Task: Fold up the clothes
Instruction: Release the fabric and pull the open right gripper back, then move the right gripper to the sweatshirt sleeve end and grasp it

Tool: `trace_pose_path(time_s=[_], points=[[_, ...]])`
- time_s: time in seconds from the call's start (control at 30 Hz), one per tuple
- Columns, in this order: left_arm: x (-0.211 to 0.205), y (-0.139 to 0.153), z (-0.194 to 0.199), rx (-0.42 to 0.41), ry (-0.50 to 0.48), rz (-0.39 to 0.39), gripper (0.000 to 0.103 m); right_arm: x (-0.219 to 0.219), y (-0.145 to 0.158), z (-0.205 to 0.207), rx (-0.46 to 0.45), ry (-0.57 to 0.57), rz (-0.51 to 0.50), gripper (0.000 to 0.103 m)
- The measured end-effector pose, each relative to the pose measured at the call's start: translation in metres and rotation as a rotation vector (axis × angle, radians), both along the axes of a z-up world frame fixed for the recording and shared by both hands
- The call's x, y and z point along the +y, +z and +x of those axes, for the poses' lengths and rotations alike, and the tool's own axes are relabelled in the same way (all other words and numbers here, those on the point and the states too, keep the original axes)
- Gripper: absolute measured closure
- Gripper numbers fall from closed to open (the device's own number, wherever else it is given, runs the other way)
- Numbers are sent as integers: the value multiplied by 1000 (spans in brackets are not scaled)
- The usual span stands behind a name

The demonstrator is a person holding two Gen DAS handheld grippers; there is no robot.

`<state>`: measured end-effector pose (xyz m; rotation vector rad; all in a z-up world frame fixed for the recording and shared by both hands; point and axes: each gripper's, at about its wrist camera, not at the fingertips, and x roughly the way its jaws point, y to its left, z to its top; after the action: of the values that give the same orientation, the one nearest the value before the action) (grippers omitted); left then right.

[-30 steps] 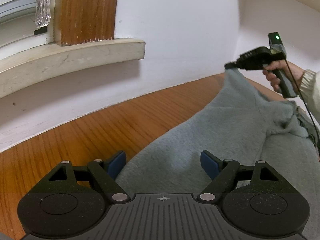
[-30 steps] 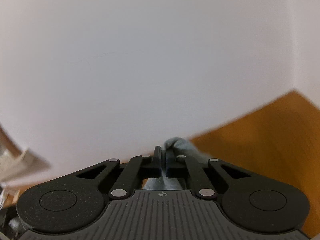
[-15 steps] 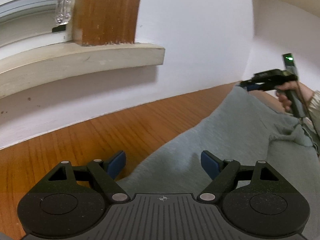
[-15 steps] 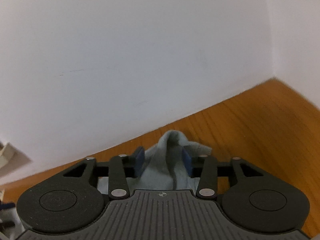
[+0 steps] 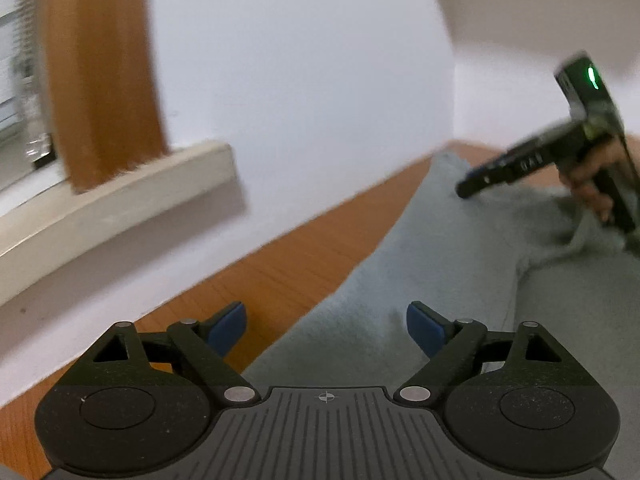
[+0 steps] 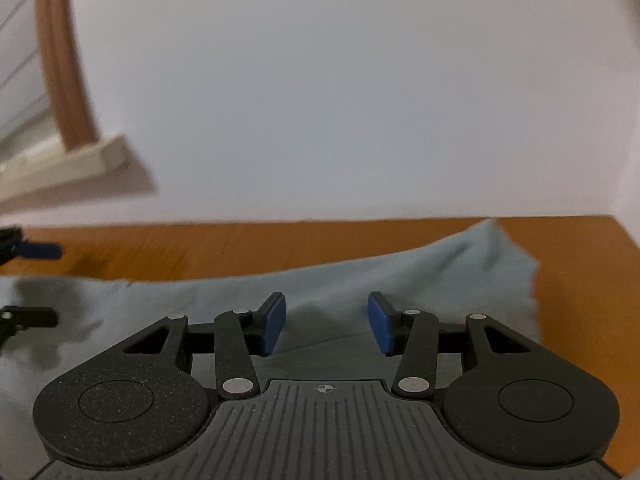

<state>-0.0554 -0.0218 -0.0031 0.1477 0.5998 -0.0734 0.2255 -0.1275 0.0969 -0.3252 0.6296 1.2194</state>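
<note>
A pale grey-blue garment [image 5: 460,280] lies spread on the wooden desk [image 5: 288,256], running from the 6 o'clock edge of the left wrist view up toward 2 o'clock. The left tool [image 5: 326,326] hangs over the garment's near edge, its blue pads spread wide and still parting, nothing gripped between them. At 2 o'clock a hand [image 5: 592,184] holds the right tool [image 5: 470,186] just above the cloth's far corner. In the right wrist view, the right tool [image 6: 326,324] stands about half open above the fabric, its pads clear of it. A window sill [image 5: 120,208] juts from the white wall [image 5: 300,80] at 9 o'clock.
</note>
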Motion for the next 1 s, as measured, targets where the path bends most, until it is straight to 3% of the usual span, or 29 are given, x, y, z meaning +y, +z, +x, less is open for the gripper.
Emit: trace_pose_path(time_s=[0.1,0.27,0.37,0.4,0.5,0.63,0.77,0.87,1.0], points=[[2,-7,3,46,-6,8,14,14,1,-12,-20,29,-25,56],[10,-11,1,47,24,7,14,35,-18,-14,-86,42,-117,53],[2,-13,1,-8,42,158,11,36,-21,-11,-70,5,-93,51],[4,-13,3,-11,35,166,11,38,-23,-13,-82,-6,-89,51],[18,-13,12,-1,27,142,10,43,-25,-12,-89,-41,-73,49],[41,-12,18,59,16,1,10,42,-25,-8,-87,-77,-72,44],[48,-11,20,91,11,-73,10,3,-12,-7,-90,-119,-70,50],[46,-12,21,86,-3,-63,10,-55,-2,-9,-97,-162,-39,50],[42,-11,20,77,-12,-41,8,-137,-6,-14,-109,-302,-33,49]])
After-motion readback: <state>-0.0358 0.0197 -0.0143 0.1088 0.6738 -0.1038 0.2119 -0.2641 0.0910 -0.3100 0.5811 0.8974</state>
